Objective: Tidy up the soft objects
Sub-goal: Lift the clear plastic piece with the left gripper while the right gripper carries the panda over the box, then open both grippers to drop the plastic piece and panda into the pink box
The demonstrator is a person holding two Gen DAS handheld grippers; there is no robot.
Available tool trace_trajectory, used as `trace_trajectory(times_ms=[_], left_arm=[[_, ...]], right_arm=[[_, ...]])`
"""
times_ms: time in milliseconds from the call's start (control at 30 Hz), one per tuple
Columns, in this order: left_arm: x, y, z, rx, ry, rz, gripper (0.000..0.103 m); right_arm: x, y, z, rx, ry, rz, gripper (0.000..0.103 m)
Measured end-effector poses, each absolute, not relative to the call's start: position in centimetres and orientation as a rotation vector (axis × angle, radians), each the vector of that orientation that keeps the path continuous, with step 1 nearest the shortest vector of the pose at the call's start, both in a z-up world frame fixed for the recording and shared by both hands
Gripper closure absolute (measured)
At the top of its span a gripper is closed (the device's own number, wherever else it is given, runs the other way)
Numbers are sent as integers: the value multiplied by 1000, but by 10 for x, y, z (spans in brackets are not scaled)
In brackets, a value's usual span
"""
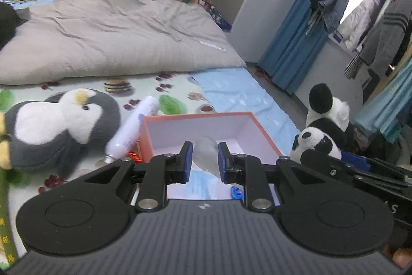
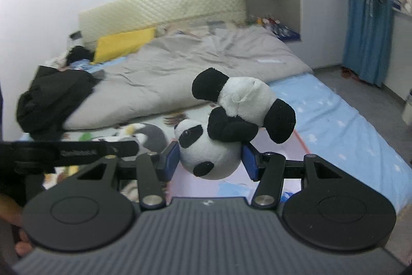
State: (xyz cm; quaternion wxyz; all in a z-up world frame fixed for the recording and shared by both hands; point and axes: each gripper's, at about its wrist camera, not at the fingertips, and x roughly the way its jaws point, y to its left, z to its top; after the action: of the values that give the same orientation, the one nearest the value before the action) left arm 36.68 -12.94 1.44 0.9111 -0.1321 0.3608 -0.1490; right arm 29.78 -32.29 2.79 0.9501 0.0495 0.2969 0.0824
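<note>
Panda toy (image 2: pixel 209 148) hangs upside down by its head in the right gripper (image 2: pixel 209 157), just over the pink box (image 1: pixel 206 132) near the bed's edge. The left gripper (image 1: pixel 205 159) has narrow jaws around a clear soft thing (image 1: pixel 206 155). The panda's body sticks out far and may catch the box wall and tip out.

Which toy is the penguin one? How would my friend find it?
Start at the big grey duvet on the bed, then look down to the printed sheet beside the orange box. The penguin lies there on its back: grey and white with a yellow beak, unlike the black-and-white panda.
</note>
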Motion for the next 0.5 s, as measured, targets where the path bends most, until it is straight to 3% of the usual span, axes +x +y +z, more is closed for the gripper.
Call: trace_trajectory(times_ms=[500], left_arm=[[429, -202, -58, -125, 975, -343, 78]], right_arm=[[342, -384, -62, 201, 882, 54, 48]])
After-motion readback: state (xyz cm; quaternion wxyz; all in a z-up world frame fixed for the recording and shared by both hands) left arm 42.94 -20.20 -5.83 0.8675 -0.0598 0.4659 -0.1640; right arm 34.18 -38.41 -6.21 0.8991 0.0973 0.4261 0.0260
